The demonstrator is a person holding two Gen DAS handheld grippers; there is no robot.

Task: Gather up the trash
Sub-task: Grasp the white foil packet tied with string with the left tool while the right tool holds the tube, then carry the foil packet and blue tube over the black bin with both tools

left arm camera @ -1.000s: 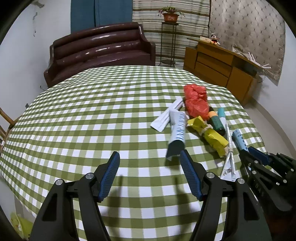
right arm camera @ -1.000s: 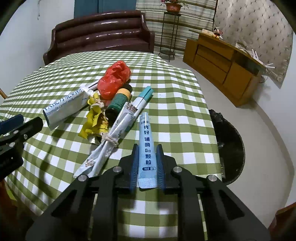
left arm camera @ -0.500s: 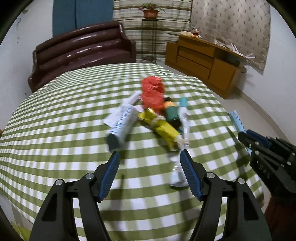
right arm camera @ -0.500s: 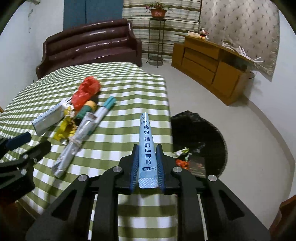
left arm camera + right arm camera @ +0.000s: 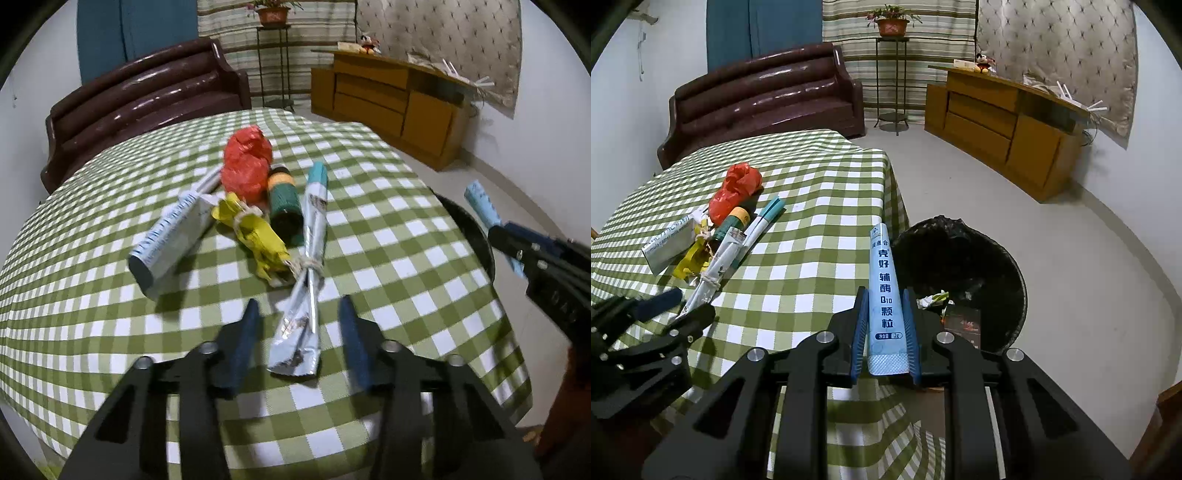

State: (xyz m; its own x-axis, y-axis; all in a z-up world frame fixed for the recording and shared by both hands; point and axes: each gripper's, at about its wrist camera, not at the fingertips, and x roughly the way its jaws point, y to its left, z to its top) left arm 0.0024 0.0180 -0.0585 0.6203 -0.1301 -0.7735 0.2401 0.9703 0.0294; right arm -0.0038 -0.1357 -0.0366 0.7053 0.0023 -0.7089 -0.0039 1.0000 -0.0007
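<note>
My right gripper point(image 5: 885, 325) is shut on a light blue sachet point(image 5: 884, 284) and holds it over the table's right edge, next to a black-lined trash bin point(image 5: 990, 258) on the floor. My left gripper point(image 5: 300, 332) is open, its jaws on either side of the near end of a silver tied wrapper point(image 5: 304, 295) lying on the green checked table point(image 5: 110, 332). Behind it lie a yellow wrapper point(image 5: 258, 236), a green can point(image 5: 282, 206), a red bag point(image 5: 247, 166) and a white box point(image 5: 173, 240).
The bin holds some scraps point(image 5: 934, 299). A brown sofa point(image 5: 764, 99) stands behind the table, a wooden cabinet point(image 5: 1008, 122) at the right wall and a plant stand point(image 5: 892, 74) between them. Grey floor lies right of the table.
My right gripper has carried the sachet rightwards from over the table to beside the bin. My left gripper has swung right and narrowed around the silver wrapper's near end.
</note>
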